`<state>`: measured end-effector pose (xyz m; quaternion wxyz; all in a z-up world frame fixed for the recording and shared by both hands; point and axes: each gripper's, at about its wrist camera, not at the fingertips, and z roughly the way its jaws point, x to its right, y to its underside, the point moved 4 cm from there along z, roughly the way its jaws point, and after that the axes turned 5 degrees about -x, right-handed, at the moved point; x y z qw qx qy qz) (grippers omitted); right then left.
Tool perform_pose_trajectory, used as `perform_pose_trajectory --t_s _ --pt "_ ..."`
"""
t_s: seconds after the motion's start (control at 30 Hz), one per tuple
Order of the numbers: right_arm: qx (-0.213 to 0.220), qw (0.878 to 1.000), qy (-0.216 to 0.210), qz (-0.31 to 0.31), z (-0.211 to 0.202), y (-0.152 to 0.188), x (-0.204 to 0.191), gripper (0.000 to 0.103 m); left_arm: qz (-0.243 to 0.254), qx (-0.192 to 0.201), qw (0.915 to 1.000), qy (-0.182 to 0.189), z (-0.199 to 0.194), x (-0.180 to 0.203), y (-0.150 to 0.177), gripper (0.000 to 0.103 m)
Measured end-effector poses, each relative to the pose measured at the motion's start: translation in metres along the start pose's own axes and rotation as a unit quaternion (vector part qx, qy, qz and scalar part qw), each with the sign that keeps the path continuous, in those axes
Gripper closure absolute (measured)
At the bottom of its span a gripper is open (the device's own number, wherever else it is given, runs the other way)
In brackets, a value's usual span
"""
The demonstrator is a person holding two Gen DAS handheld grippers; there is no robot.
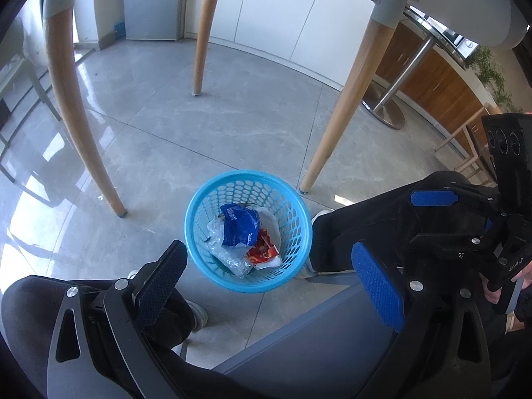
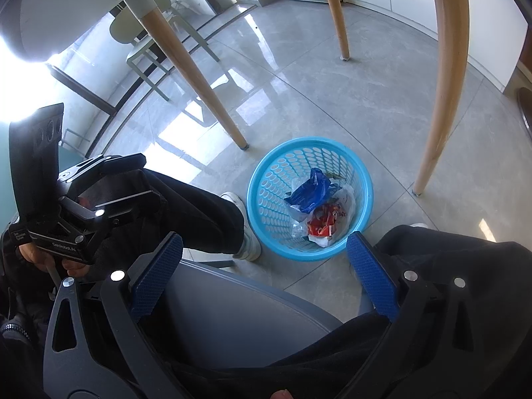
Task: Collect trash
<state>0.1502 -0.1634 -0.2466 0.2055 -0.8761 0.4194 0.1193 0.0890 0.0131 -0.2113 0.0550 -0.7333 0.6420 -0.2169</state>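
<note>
A blue plastic basket [image 1: 199, 199] stands on the floor under the table; it also shows in the right wrist view [image 2: 266, 179]. Inside lie a blue wrapper [image 1: 239, 224], a red wrapper [image 1: 262, 254] and clear plastic [image 1: 226, 252]; the right wrist view shows the blue wrapper [image 2: 311, 191] and red wrapper [image 2: 324, 222] too. My left gripper [image 1: 269, 276] is open and empty, held above the basket's near rim. My right gripper [image 2: 266, 269] is open and empty, just short of the basket. The right gripper also shows in the left wrist view [image 1: 429, 219].
Wooden table legs [image 1: 71, 99] [image 1: 349, 99] [image 2: 444, 76] stand around the basket. The person's black-trousered legs [image 1: 359, 226] [image 2: 199, 209] flank it, above a grey chair seat [image 2: 232, 316]. A chrome stool base [image 1: 387, 113] and wooden cabinets [image 1: 432, 79] stand at the right.
</note>
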Motion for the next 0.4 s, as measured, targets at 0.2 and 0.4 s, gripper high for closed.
perform_pose_trajectory --t_s 0.2,0.4 --pt "-0.001 1.0 0.003 -0.001 0.0007 0.0012 -0.0005 0.009 -0.014 -0.018 0.9997 0.007 0.0062 -0.0066 0.0005 0.006" --pt "-0.003 1.0 0.006 0.004 0.0037 0.0024 -0.0009 0.009 -0.014 -0.018 0.9997 0.002 0.006 -0.0067 0.0031 0.006"
